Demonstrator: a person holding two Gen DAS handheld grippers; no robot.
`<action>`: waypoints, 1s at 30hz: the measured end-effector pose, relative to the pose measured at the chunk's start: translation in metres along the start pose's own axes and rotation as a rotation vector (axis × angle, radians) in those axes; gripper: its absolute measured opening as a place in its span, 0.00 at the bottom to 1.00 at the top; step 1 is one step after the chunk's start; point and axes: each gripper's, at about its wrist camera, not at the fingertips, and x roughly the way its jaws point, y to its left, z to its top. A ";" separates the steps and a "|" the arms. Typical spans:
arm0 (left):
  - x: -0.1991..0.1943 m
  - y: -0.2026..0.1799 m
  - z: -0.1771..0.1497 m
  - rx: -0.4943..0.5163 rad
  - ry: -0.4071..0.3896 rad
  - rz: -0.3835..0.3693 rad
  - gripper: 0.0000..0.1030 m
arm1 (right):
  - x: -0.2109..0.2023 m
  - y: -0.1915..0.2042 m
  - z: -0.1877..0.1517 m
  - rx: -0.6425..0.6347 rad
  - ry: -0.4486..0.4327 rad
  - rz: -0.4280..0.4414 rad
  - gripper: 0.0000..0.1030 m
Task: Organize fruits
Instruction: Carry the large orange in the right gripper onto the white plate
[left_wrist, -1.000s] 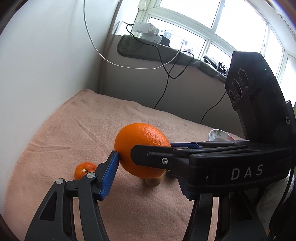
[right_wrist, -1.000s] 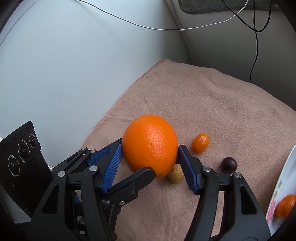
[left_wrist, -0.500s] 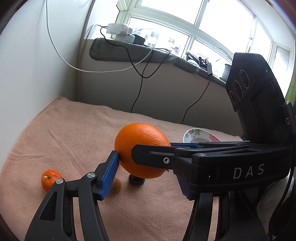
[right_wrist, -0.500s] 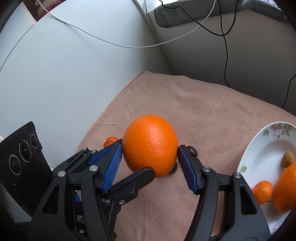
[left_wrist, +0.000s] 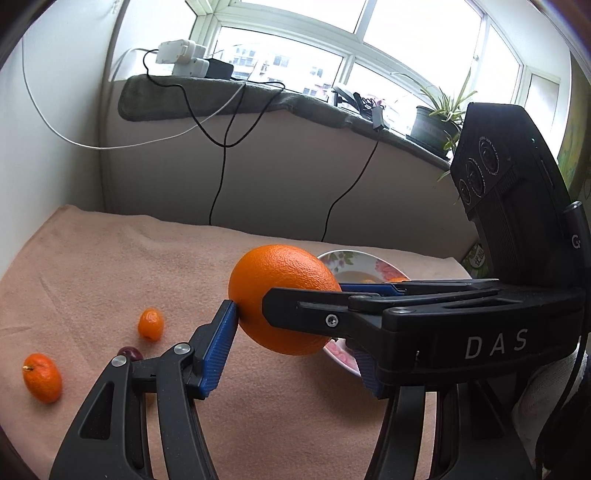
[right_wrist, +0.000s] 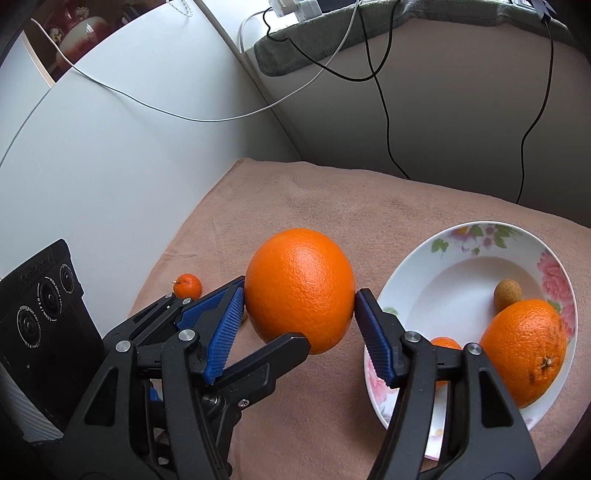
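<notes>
A big orange (left_wrist: 284, 295) (right_wrist: 299, 288) hangs above the pink cloth, just left of a white flowered plate (right_wrist: 461, 236) (left_wrist: 351, 254). Both grippers grip it together. My right gripper (right_wrist: 299, 291) has a blue pad pressed on each side of it. My left gripper (left_wrist: 291, 317) is shut on the same orange from a crossing angle; its right pad is mostly hidden behind the right gripper's body. The plate holds a second big orange (right_wrist: 524, 343), a small mandarin (right_wrist: 445, 343) and a tan round fruit (right_wrist: 508, 293).
On the cloth (left_wrist: 110, 266) lie a mandarin (left_wrist: 41, 376) (right_wrist: 188, 285), a kumquat (left_wrist: 150, 324) and a dark round fruit (left_wrist: 129, 352). A white wall stands on the left, a grey wall with hanging cables (left_wrist: 218, 177) at the back under the window sill.
Both grippers have carried the orange to the right, away from the loose fruit on the cloth. The plate has come into view beside it. Neither grip has changed.
</notes>
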 end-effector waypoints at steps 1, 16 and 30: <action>0.002 -0.003 0.001 0.005 0.002 -0.004 0.57 | -0.002 -0.002 0.000 0.003 -0.002 -0.003 0.63; 0.032 -0.030 0.008 0.045 0.045 -0.050 0.57 | -0.025 -0.040 -0.007 0.056 -0.019 -0.044 0.63; 0.046 -0.032 0.007 0.044 0.073 -0.059 0.57 | -0.028 -0.053 -0.009 0.084 -0.003 -0.047 0.63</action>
